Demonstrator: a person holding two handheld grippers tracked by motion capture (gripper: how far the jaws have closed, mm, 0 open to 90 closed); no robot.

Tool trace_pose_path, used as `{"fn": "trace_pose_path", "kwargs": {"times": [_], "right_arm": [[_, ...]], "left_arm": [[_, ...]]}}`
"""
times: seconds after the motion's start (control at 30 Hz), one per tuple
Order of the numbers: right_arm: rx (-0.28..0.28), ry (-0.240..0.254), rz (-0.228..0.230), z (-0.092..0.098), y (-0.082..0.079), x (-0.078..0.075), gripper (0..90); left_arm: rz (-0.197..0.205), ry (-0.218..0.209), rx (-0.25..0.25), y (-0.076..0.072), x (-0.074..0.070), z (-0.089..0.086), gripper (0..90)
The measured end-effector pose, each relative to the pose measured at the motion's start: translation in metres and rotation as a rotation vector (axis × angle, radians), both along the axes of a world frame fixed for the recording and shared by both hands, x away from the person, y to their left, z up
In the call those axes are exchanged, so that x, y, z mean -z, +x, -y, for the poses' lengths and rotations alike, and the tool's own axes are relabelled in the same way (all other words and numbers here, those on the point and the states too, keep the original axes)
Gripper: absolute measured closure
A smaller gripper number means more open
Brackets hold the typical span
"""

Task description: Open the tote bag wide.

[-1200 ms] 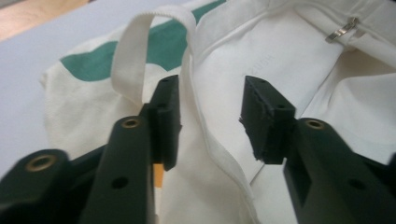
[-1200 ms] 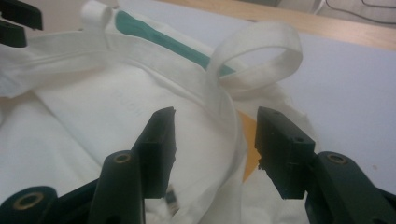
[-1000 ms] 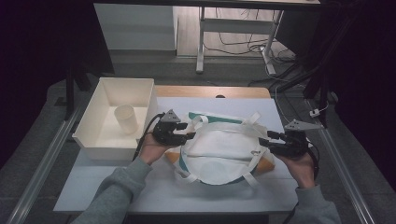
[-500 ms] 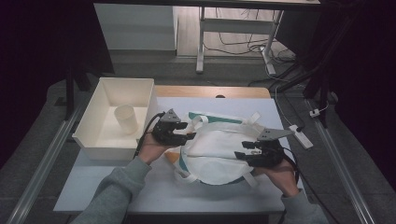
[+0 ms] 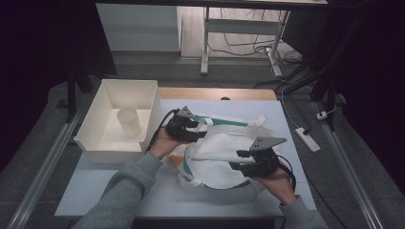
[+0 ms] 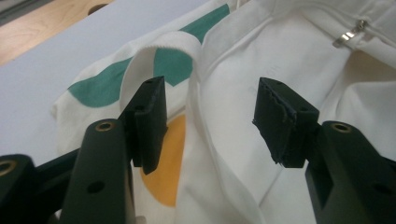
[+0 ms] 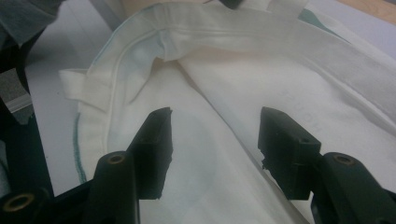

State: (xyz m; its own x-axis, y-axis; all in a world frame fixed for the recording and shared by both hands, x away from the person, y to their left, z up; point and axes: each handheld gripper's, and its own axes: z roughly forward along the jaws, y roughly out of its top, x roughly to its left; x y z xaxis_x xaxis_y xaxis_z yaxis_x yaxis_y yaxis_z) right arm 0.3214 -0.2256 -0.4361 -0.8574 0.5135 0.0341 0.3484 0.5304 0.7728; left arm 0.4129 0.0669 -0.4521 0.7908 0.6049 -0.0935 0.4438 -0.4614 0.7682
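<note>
- Since the earlier frames the right gripper (image 5: 239,160) has come in from the right edge of the bag (image 5: 224,152) to over its lower middle; the left gripper (image 5: 197,130) has shifted slightly rightward at the bag's upper left.
- The bag, white cloth with green and orange patches, lies crumpled at the centre of the counter (image 5: 95,186), right of the white bin (image 5: 90,143).
- Left gripper: released, jaws apart with nothing clamped. In the left gripper view a white strap loop (image 6: 154,46) rises just beyond the left jaw and a fold of cloth runs up between the jaws; the pads do not press on it.
- A metal zip pull (image 6: 350,33) shows at the upper right of that view.
- Right gripper: released too, jaws apart over the bag's white cloth (image 7: 215,154). The bag's seamed rim (image 7: 140,51) curves across the upper left of the right gripper view.
- Whether either gripper's tips touch the cloth I cannot tell.
- A cup (image 5: 129,121) stands in the bin, at the centre left of the high view.
- Grey sleeves come in from the bottom edge.
</note>
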Motion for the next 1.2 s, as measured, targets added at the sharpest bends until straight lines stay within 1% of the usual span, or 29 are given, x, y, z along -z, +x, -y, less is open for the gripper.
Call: {"fn": "trace_pose_path", "kwargs": {"times": [0.1, 0.2, 0.23, 0.3, 0.37, 0.43, 0.5, 0.57, 0.63, 0.7, 0.8, 0.83, 0.93, 1.0, 1.1, 1.13, 1.2], "right_arm": [[-0.011, 0.007, 0.001, -0.003, -0.003, -0.001, 45.0], [-0.027, 0.006, 0.005, -0.007, -0.006, -0.001, 45.0], [-0.033, 0.006, 0.004, -0.009, -0.008, -0.001, 45.0], [-0.047, 0.007, -0.001, -0.012, -0.011, -0.001, 44.9], [-0.059, 0.007, -0.013, -0.016, -0.013, 0.000, 44.5], [-0.082, 0.006, -0.023, -0.021, -0.017, 0.001, 44.3], [-0.107, -0.006, -0.031, -0.027, -0.022, 0.003, 43.7], [-0.135, -0.018, -0.037, -0.033, -0.028, 0.005, 43.2], [-0.160, -0.029, -0.048, -0.038, -0.033, 0.007, 42.8], [-0.185, -0.043, -0.063, -0.044, -0.038, 0.010, 42.4], [-0.216, -0.084, -0.088, -0.051, -0.044, 0.017, 41.6], [-0.220, -0.104, -0.091, -0.053, -0.046, 0.020, 41.5], [-0.211, -0.172, -0.087, -0.058, -0.047, 0.030, 41.0], [-0.197, -0.195, -0.091, -0.058, -0.045, 0.035, 41.1], [-0.153, -0.262, -0.060, -0.057, -0.040, 0.043, 42.6], [-0.145, -0.267, -0.065, -0.057, -0.039, 0.045, 42.9], [-0.125, -0.249, -0.083, -0.054, -0.035, 0.048, 46.5]], "left_arm": [[-0.016, 0.001, 0.002, 0.009, 0.006, 0.006, 45.5], [-0.041, 0.026, 0.014, 0.012, 0.013, 0.009, 47.8], [-0.044, 0.027, 0.015, 0.012, 0.014, 0.009, 48.9], [-0.046, 0.025, 0.024, 0.012, 0.015, 0.009, 55.2], [-0.063, 0.019, 0.034, 0.013, 0.017, 0.008, 59.7], [-0.072, 0.028, 0.040, 0.014, 0.019, 0.010, 65.6], [-0.083, 0.035, 0.041, 0.015, 0.022, 0.012, 71.5], [-0.081, 0.053, 0.038, 0.016, 0.025, 0.013, 78.7], [-0.086, 0.065, 0.038, 0.017, 0.026, 0.014, 83.7], [-0.086, 0.057, 0.033, 0.017, 0.027, 0.013, 85.6], [-0.081, 0.051, 0.029, 0.017, 0.025, 0.011, 86.5], [-0.080, 0.049, 0.028, 0.016, 0.025, 0.011, 86.5], [-0.077, 0.047, 0.027, 0.016, 0.024, 0.010, 86.5], [-0.078, 0.045, 0.026, 0.016, 0.024, 0.010, 86.5], [-0.080, 0.041, 0.025, 0.016, 0.024, 0.010, 86.6], [-0.081, 0.042, 0.024, 0.016, 0.024, 0.009, 86.5], [-0.079, 0.040, 0.023, 0.016, 0.024, 0.009, 86.5]]}}
